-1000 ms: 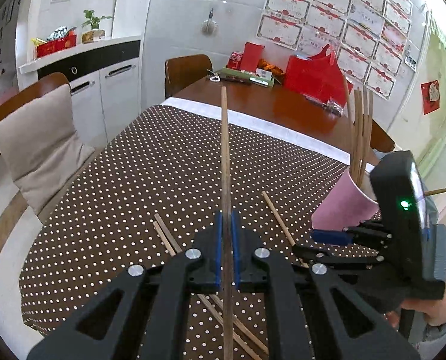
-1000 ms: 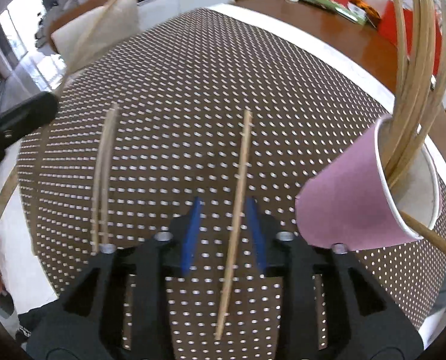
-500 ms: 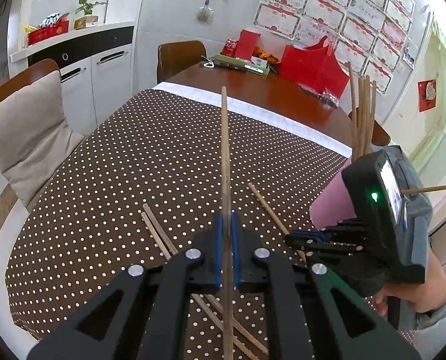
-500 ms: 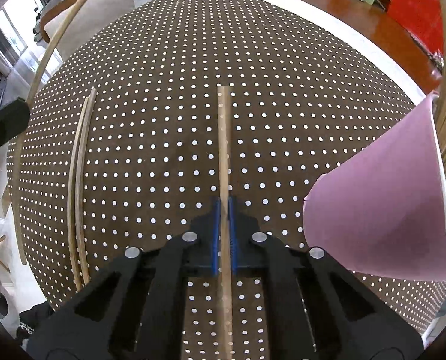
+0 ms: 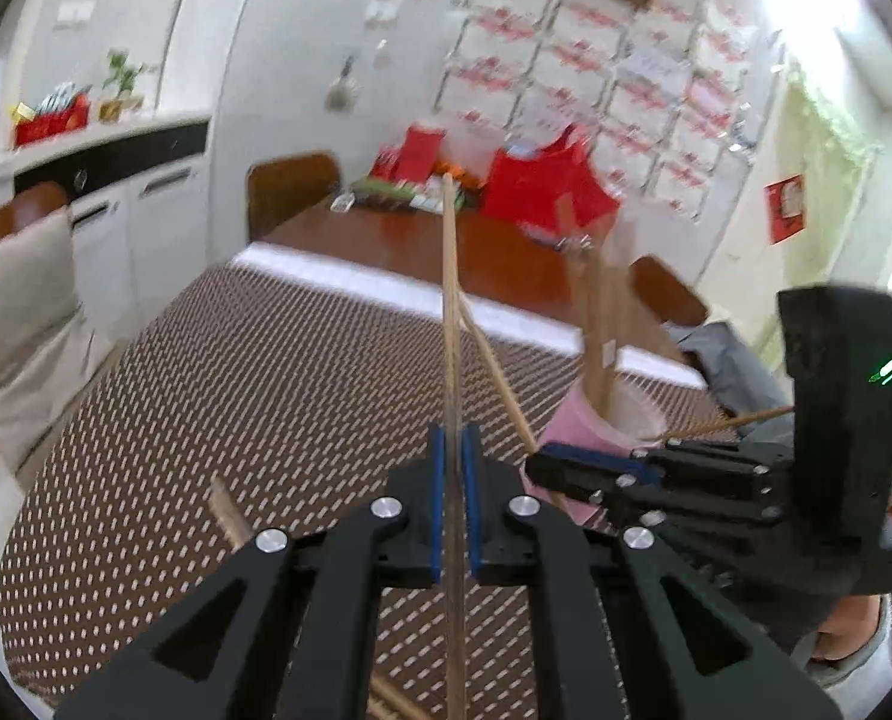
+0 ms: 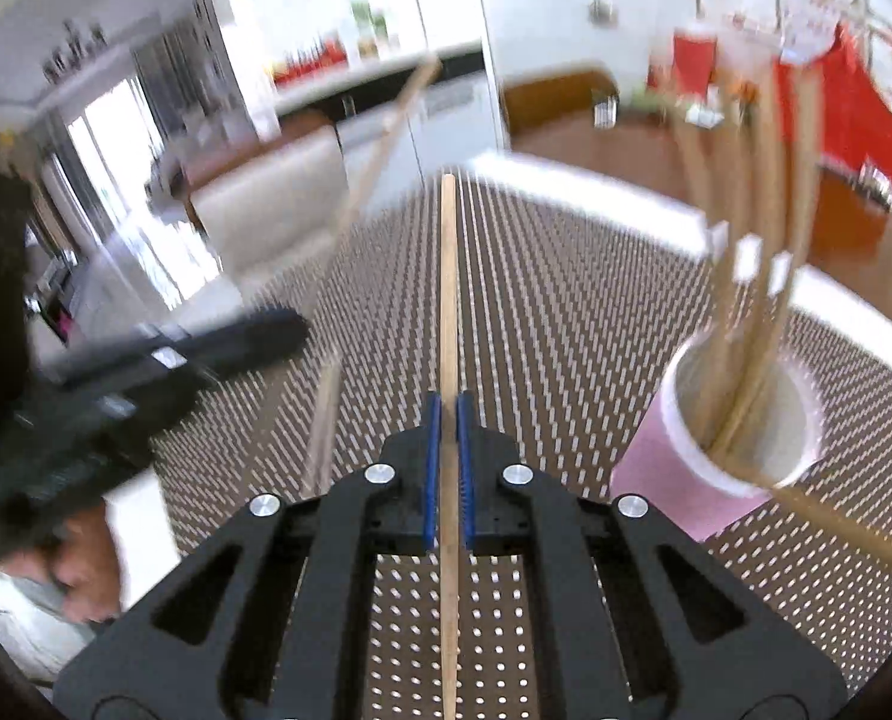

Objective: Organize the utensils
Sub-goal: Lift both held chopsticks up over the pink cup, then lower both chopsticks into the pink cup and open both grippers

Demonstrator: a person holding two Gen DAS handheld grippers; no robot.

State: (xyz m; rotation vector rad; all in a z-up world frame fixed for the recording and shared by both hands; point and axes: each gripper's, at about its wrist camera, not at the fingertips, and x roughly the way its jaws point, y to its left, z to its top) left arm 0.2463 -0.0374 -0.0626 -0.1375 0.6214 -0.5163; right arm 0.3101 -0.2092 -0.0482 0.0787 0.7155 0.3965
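Note:
My left gripper (image 5: 452, 450) is shut on a wooden chopstick (image 5: 449, 312) that points up and away above the dotted tablecloth. My right gripper (image 6: 448, 420) is shut on another wooden chopstick (image 6: 448, 276), held clear of the cloth. The pink paper cup (image 6: 728, 450) with several chopsticks in it stands just right of my right gripper; in the left wrist view the cup (image 5: 590, 420) is right of my left gripper, behind the right gripper (image 5: 542, 462). Two loose chopsticks (image 6: 325, 414) lie on the cloth to the left.
The brown polka-dot tablecloth (image 5: 236, 390) covers the near part of a wooden table (image 5: 506, 264). Red bags and boxes (image 5: 542, 186) sit at its far end. A cushioned chair (image 5: 14, 300) stands at the left and another chair (image 5: 290, 192) at the far side.
My right gripper closed on the chopstick that lay on the cloth and lifted it. Both grippers have tilted upward with their chopsticks; the views are blurred by motion.

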